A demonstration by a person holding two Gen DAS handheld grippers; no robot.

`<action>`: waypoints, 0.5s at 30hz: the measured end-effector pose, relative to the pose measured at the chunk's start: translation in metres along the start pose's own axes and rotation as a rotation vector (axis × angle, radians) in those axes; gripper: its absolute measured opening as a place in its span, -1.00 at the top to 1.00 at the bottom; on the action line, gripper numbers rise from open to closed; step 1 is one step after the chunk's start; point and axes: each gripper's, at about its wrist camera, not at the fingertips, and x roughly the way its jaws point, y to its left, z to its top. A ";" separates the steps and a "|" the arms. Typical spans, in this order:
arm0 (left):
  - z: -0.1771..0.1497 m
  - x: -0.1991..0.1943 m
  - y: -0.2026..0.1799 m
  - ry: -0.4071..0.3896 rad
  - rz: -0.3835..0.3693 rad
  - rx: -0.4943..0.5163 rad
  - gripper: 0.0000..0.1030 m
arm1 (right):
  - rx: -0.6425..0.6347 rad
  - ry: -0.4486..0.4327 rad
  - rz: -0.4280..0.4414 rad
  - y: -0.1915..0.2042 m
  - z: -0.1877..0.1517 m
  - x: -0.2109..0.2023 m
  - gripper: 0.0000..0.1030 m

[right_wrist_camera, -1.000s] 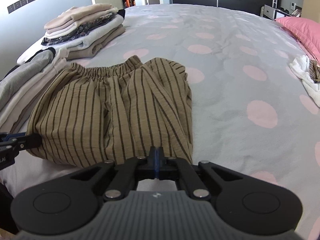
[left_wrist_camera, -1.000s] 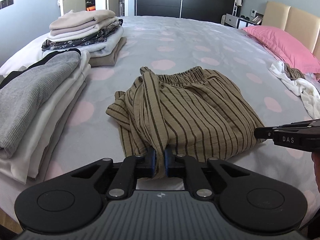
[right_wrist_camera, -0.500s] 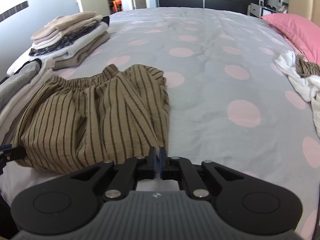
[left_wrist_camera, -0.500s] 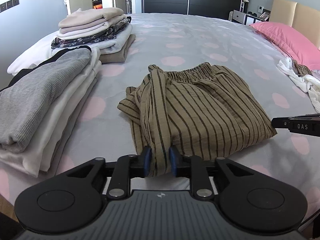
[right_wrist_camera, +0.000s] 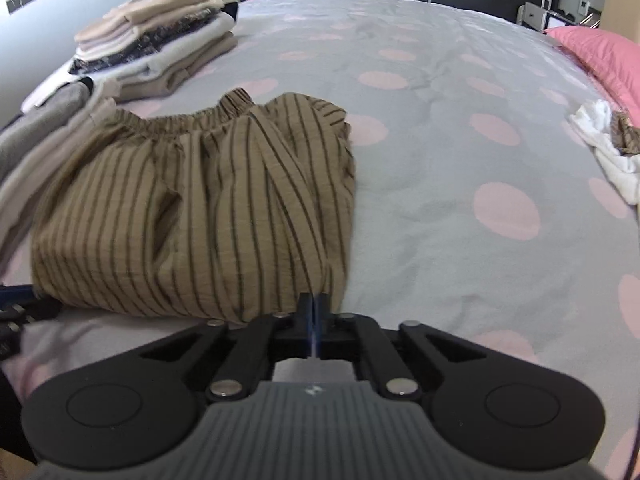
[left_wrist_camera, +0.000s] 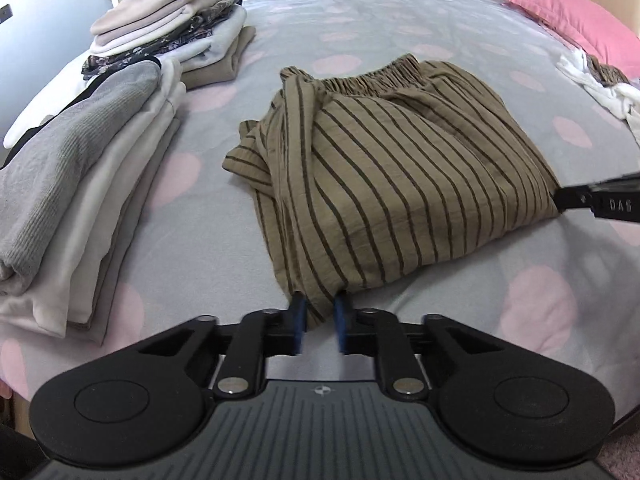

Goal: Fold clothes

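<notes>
Striped trousers (left_wrist_camera: 392, 176) folded, flat on dotted bedspread (left_wrist_camera: 400, 28), just ahead of both tools; elastic waistband at far edge, fold edge near, long axis crosswise. Left gripper (left_wrist_camera: 319, 320) fingers apart, near-left corner of fabric loose between them. Right gripper (right_wrist_camera: 315, 312) fingers together at near-right corner; pinch or mere contact unclear. Folded stacks (left_wrist_camera: 100, 152) left of left tool, near one cut by frame. White crumpled garment (right_wrist_camera: 608, 148) far right, partly cropped. Right view blurred.
</notes>
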 end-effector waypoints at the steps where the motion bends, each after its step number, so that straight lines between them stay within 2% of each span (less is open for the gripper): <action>1: 0.000 -0.002 0.001 -0.014 -0.002 -0.003 0.86 | 0.013 -0.004 -0.017 -0.002 0.001 -0.001 1.00; 7: 0.000 -0.017 -0.011 -0.112 0.073 0.086 0.91 | 0.064 -0.037 -0.111 -0.010 0.005 -0.006 1.00; 13: -0.001 -0.008 -0.014 -0.059 0.091 0.114 0.91 | 0.048 -0.013 -0.146 -0.009 0.004 -0.001 1.00; 15: -0.001 -0.009 -0.011 -0.056 0.096 0.098 0.90 | 0.034 -0.005 -0.196 -0.008 0.004 0.001 1.00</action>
